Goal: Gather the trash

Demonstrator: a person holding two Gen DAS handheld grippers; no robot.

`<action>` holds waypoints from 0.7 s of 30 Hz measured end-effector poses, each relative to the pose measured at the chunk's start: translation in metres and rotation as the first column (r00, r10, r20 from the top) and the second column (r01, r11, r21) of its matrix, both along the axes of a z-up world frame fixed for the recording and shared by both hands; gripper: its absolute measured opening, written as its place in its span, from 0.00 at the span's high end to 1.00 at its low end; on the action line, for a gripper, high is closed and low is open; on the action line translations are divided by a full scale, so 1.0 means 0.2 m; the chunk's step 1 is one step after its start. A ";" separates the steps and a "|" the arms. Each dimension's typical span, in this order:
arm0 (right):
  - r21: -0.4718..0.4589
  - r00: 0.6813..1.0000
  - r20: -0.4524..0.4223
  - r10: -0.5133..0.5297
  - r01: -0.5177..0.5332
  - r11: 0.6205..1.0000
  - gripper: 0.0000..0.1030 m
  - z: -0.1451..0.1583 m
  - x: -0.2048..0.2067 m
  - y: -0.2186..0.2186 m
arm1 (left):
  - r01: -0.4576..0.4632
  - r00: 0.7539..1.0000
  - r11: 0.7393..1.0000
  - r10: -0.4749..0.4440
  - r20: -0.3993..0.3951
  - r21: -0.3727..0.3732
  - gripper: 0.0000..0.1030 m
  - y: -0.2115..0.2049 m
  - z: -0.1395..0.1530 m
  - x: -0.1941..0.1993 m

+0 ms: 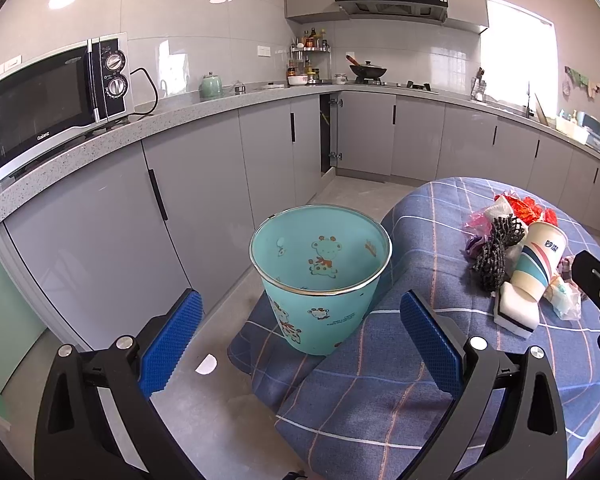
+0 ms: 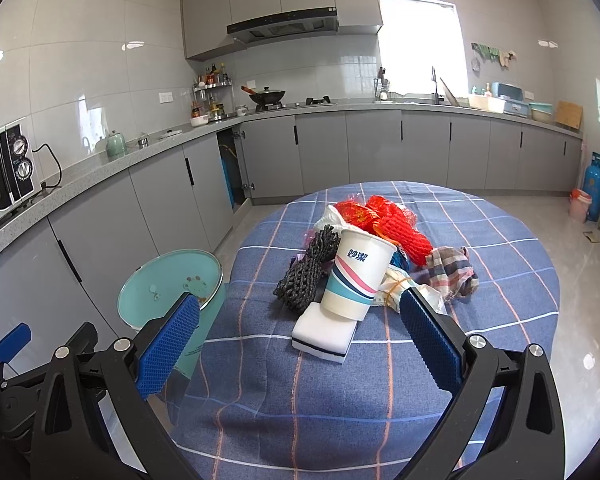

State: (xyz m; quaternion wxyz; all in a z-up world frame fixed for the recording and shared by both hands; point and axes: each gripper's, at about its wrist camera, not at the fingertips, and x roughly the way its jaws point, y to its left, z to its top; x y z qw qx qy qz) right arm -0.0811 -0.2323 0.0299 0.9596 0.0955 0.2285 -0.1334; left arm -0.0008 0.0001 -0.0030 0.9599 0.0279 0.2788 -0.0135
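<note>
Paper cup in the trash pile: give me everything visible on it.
The paper cup is white with a band of teal, navy and pink stripes around its lower half and blue printed characters near the rim. It looks like thin coated paper, undented. It stands tilted, mouth up and leaning away from the right wrist camera; the inside is not visible. Its base rests on the white sponge block, and the black mesh net lies against its left side. Neither gripper touches it.

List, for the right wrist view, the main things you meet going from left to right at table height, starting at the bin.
Turquoise bin → black mesh netting → paper cup → checked cloth.
</note>
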 end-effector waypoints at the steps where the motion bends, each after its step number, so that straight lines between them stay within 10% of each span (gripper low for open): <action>1: 0.000 1.000 0.000 0.000 0.000 1.000 0.04 0.00 0.00 0.00 | 0.000 1.000 1.000 0.000 0.001 0.000 0.06 0.00 0.00 0.00; 21: -0.001 1.000 0.000 0.003 -0.003 1.000 0.04 0.00 0.00 0.01 | 0.007 1.000 1.000 -0.007 -0.003 0.004 0.06 -0.02 -0.01 0.00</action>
